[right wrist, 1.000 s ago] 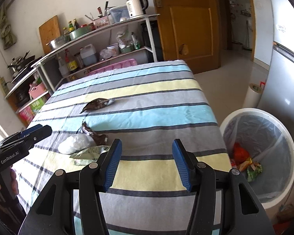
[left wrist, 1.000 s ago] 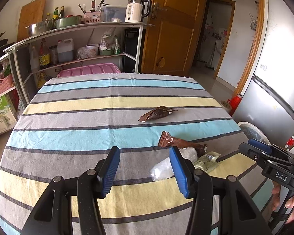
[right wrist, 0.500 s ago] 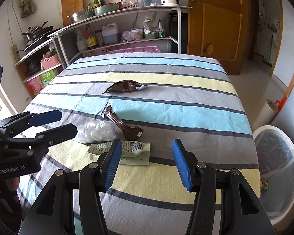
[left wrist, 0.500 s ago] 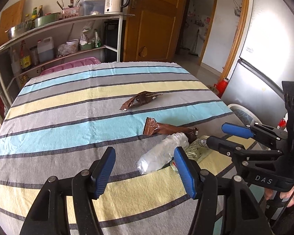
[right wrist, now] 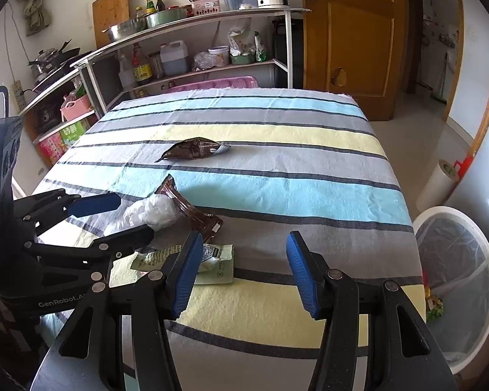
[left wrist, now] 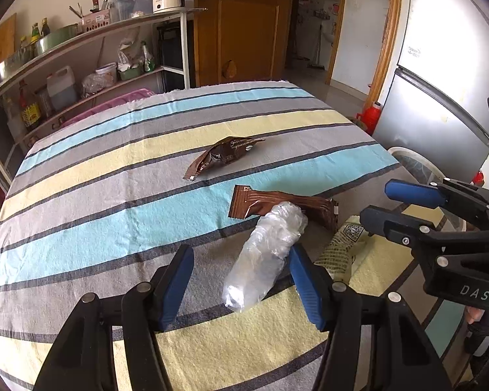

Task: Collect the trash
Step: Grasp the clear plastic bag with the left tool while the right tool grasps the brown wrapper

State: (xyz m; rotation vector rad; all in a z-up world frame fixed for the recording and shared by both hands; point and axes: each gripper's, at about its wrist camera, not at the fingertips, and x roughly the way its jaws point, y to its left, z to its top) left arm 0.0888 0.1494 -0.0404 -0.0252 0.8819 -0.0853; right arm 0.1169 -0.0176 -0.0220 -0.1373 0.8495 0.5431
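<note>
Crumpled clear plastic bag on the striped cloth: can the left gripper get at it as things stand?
Probably yes. The left gripper is open, the crumpled clear plastic bag lies partly between its fingers, nothing on top; the brown wrapper sits just behind.

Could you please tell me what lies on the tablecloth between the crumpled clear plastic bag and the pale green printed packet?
Only bare striped tablecloth separates the crumpled clear plastic bag from the pale green printed packet; the left wrist view shows this narrow gap best.

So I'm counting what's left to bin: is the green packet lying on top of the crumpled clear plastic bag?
No, the green packet lies flat on the striped tablecloth, beside the crumpled clear plastic bag.
</note>
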